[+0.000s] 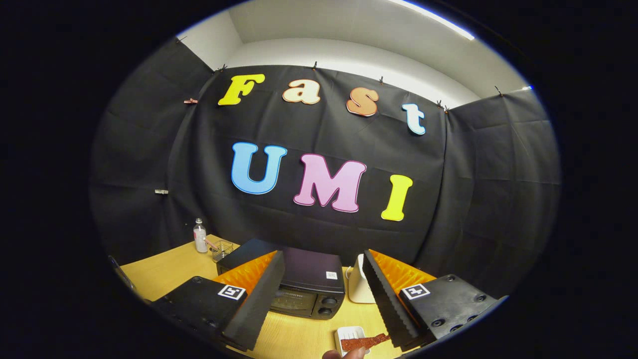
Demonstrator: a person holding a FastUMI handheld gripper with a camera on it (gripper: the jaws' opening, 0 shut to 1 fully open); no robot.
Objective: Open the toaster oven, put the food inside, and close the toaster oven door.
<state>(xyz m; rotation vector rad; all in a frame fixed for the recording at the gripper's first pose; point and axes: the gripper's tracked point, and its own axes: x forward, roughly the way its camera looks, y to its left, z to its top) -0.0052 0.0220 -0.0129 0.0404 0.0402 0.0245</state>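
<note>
A black toaster oven stands on the wooden table, beyond and between my fingers, its glass door closed and two knobs on its right side. My gripper is held well above the table, open, with nothing between its fingers. A small white dish lies on the table in front of the oven, near my right finger. On it rests a reddish-brown strip of food that reaches past the dish rim toward that finger. A fingertip of a person's hand shows just below the dish.
A white jug-like object stands right of the oven. At the table's far left are a clear bottle and a small glass container. Black cloth walls close the booth behind and at both sides.
</note>
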